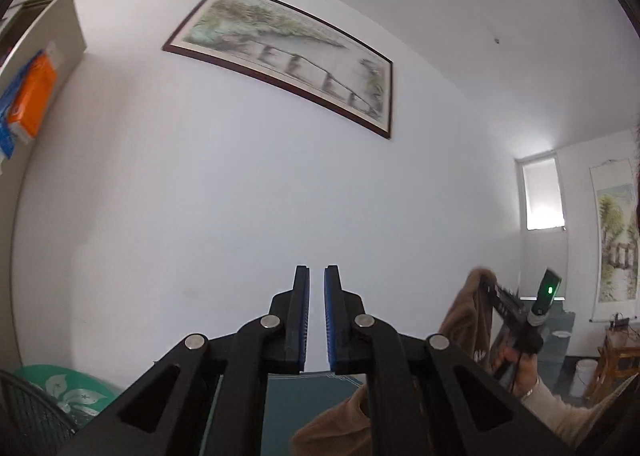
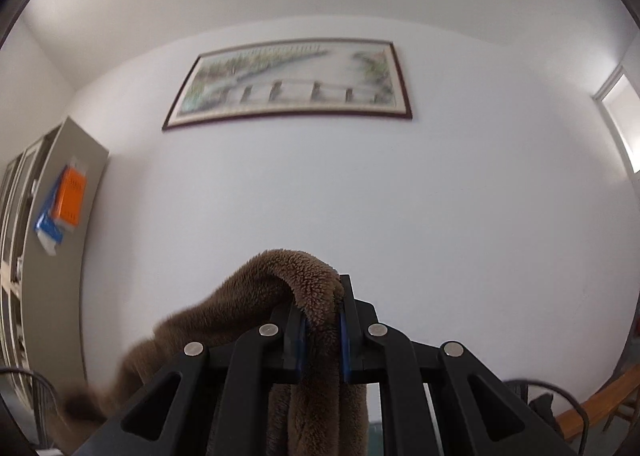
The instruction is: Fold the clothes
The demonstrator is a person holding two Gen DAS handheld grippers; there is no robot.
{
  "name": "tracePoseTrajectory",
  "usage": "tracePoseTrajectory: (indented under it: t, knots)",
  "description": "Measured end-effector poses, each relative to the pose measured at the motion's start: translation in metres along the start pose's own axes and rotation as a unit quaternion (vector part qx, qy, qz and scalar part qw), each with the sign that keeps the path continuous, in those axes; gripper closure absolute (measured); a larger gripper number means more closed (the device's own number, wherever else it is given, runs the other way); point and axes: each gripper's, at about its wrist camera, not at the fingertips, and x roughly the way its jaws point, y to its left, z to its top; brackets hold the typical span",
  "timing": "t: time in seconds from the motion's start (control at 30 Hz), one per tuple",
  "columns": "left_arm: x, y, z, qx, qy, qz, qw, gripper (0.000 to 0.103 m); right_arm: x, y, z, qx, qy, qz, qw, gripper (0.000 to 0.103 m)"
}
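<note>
A brown fleece garment (image 2: pixel 276 268) is draped over and pinched between the fingers of my right gripper (image 2: pixel 324 289), which is shut on it and held up towards the wall. The cloth trails down to the left and hangs below the jaws. In the left wrist view the same garment (image 1: pixel 466 320) dangles from the right gripper (image 1: pixel 489 283), which a hand (image 1: pixel 520 370) is holding, and more of it lies low at the bottom (image 1: pixel 340 426). My left gripper (image 1: pixel 317 271) points up at the wall with a narrow gap between its blue pads (image 1: pixel 331 316) and nothing in it.
A framed landscape painting (image 1: pixel 288 56) hangs on the white wall. At the left are a grey cabinet (image 1: pixel 48 36) and an orange box (image 1: pixel 34 96). A dark green table surface (image 1: pixel 288 412) lies below. A green stool (image 1: pixel 68 392), a scroll (image 1: pixel 616 240) and a white bucket (image 1: pixel 585 376) are visible.
</note>
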Motion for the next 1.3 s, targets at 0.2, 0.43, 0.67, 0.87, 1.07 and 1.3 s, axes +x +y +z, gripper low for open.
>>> tracePoseTrajectory:
  t: [0.2,0.43,0.67,0.87,1.07,1.3]
  knots:
    - [0.072,-0.026,-0.071,0.01,0.141,-0.078,0.9869,0.049,-0.034,0.028,0.029,-0.058,-0.06,-0.005,0.996,0.09]
    - [0.185,-0.005,-0.164,-0.079,0.323,-0.142,0.9324,0.018,-0.07,0.004,0.007,-0.065,-0.031,-0.056,0.996,0.09]
    - [0.293,-0.005,-0.242,-0.128,0.446,-0.181,0.8669,0.018,-0.107,-0.046,-0.027,-0.047,0.021,-0.137,0.989,0.09]
    - [0.353,-0.064,-0.281,-0.08,0.527,-0.222,0.8162,0.018,-0.129,-0.111,-0.091,-0.006,0.114,-0.219,0.969,0.09]
    - [0.39,-0.141,-0.32,0.014,0.595,-0.267,0.7578,0.018,-0.148,-0.166,-0.138,0.043,0.17,-0.278,0.944,0.09]
    - [0.405,-0.168,-0.363,0.045,0.648,-0.285,0.7047,0.018,-0.18,-0.192,-0.148,0.047,0.176,-0.325,0.928,0.09]
